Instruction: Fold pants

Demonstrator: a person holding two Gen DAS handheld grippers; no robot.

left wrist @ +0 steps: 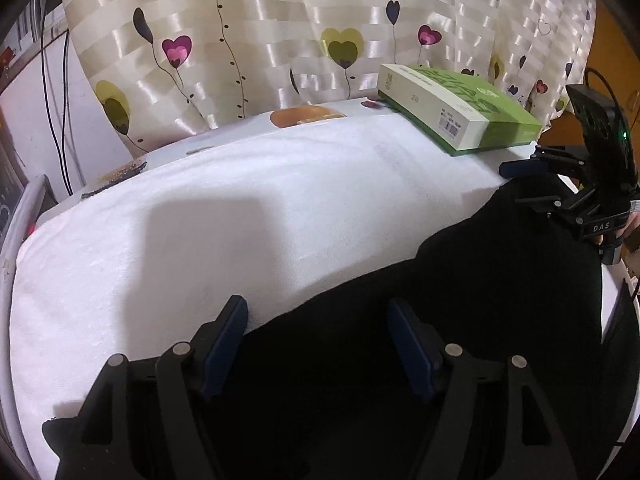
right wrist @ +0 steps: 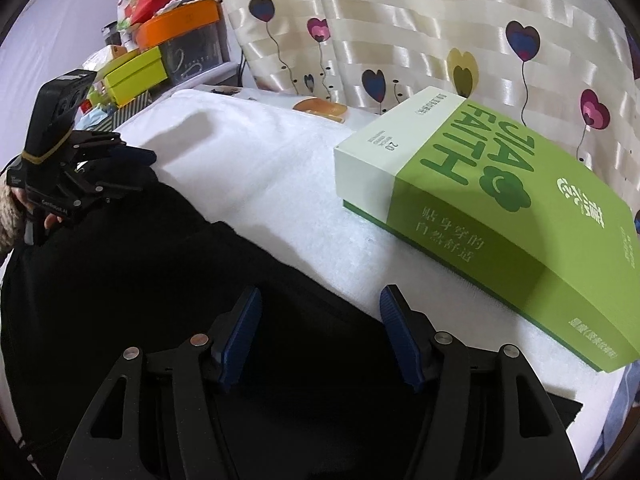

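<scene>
Black fabric pants (left wrist: 460, 300): lie spread over a white terry towel (left wrist: 240, 208) that covers the table; dark cloth fills the near and right part of the left wrist view and the near-left part of the right wrist view (right wrist: 160, 280). Folds and seams cannot be told in the dark cloth.

Left gripper (left wrist: 318, 320): black frame, blue-padded fingers, jaws standing wide apart with nothing between them, above the near edge of the pants where cloth meets towel. Seen also at far left of the right wrist view (right wrist: 132, 156), with a hand (right wrist: 48, 220) and a knitted sleeve cuff (right wrist: 8, 216) behind it.

Right gripper (right wrist: 320, 308): same make, jaws wide, nothing held, over the pants' far edge, its right finger above bare towel. Seen at the right edge of the left wrist view (left wrist: 516, 168), at the far corner of the pants.

Green and pale cardboard box with printed lettering (right wrist: 480, 216): rests flat on the towel, right of the pants, not touching them.

Cream striped curtain with heart-balloon print (left wrist: 280, 40): hangs behind the table's far edge.

Orange lidded container and stacked coloured boxes (right wrist: 160, 28): far left, beyond the table.
</scene>
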